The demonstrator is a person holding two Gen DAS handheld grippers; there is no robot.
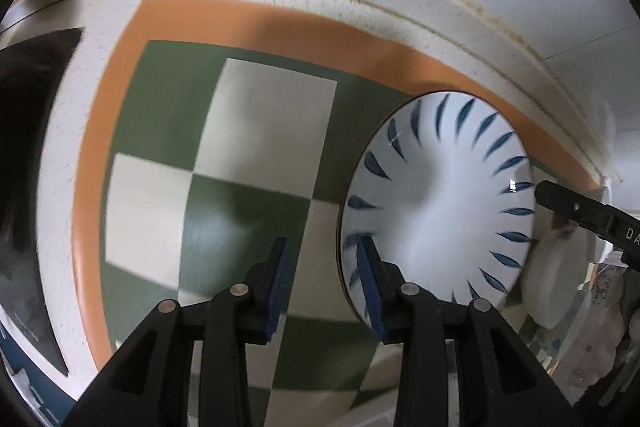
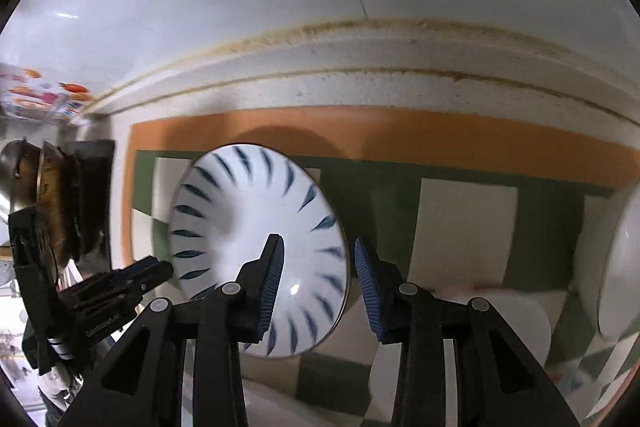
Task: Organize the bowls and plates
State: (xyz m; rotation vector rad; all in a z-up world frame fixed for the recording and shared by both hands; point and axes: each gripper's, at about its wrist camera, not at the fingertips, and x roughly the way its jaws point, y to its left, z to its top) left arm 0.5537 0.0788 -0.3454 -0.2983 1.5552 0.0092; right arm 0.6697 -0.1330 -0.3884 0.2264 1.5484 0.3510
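A white plate with blue leaf strokes [image 1: 444, 203] lies on a green-and-cream checked mat with an orange border [image 1: 256, 131]. In the left wrist view my left gripper [image 1: 324, 287] is open, its right finger over the plate's near rim, its left finger over the mat. In the right wrist view the same plate [image 2: 248, 235] sits left of centre. My right gripper [image 2: 318, 287] is open, its left finger over the plate, its right finger just past the plate's right rim. Neither holds anything. Each gripper's tip shows in the other's view, the right one [image 1: 560, 197] and the left one [image 2: 152, 271].
A plain white dish [image 2: 618, 267] stands at the mat's right edge. White dishes [image 2: 504, 315] lie under and beside the plate, also showing in the left view [image 1: 560, 279]. Dark pans and a metal pot [image 2: 60, 195] stand at the left. A white wall [image 2: 280, 7] rises behind the counter.
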